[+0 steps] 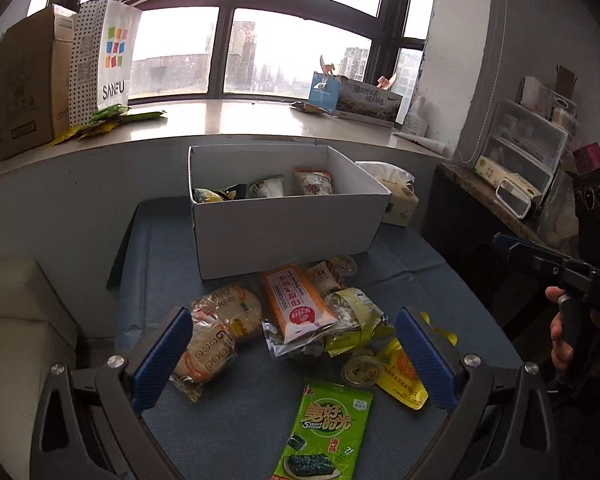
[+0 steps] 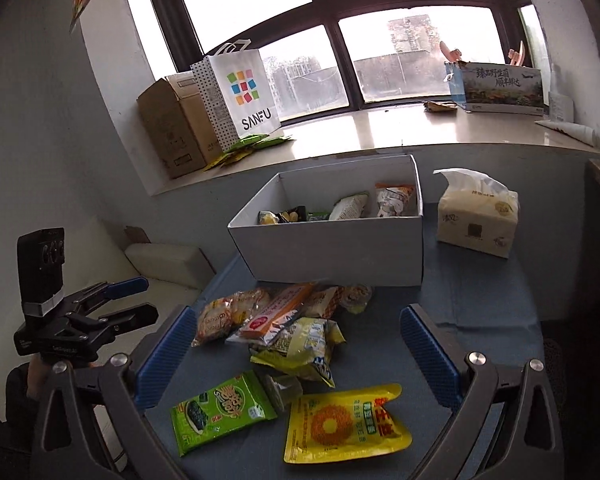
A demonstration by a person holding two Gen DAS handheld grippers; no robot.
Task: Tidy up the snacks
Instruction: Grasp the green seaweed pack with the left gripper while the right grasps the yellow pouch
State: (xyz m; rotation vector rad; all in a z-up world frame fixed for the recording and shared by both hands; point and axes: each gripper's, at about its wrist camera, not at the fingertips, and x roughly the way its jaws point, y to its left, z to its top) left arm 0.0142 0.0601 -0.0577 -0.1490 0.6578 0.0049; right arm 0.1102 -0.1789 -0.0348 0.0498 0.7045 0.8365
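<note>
Desk [image 2: 480, 308] with blue cover carried everything. White box [image 2: 332, 248] sat at the far side, a few packets already inside along its far wall, so the job looked partly done. Tissue pack [image 2: 476, 216] stood just right of the box, near enough that a wide swing toward the box could knock it.

Snack pile [image 1: 296, 316] lay loose on the near side, right against the box's near wall. Packets overlapped: rice cracker bags [image 1: 216, 332] on the left, orange bar [image 1: 296, 300] leaning across crinkled yellow-green wrappers [image 2: 300, 344]. Risk as I judged it: closing on one of these could drag or tip its neighbours, or pinch two at once.

Yellow pouch [image 2: 346, 424] and green seaweed pack [image 1: 324, 432] lay flat at the near edge. Flat, slick film; my pads might skid over them instead of getting under an edge, or shove them off the near side.

Small jelly cup [image 1: 362, 370] sat wedged between the pouch and the seaweed pack, part hidden; easy to crush or flick away.

My left claw [image 1: 294, 360] was spread wide and empty, hovering over the near pile. My right claw [image 2: 296, 360] was likewise spread, holding nothing. Both hung over the same pile, so they could collide if both went in.
</note>
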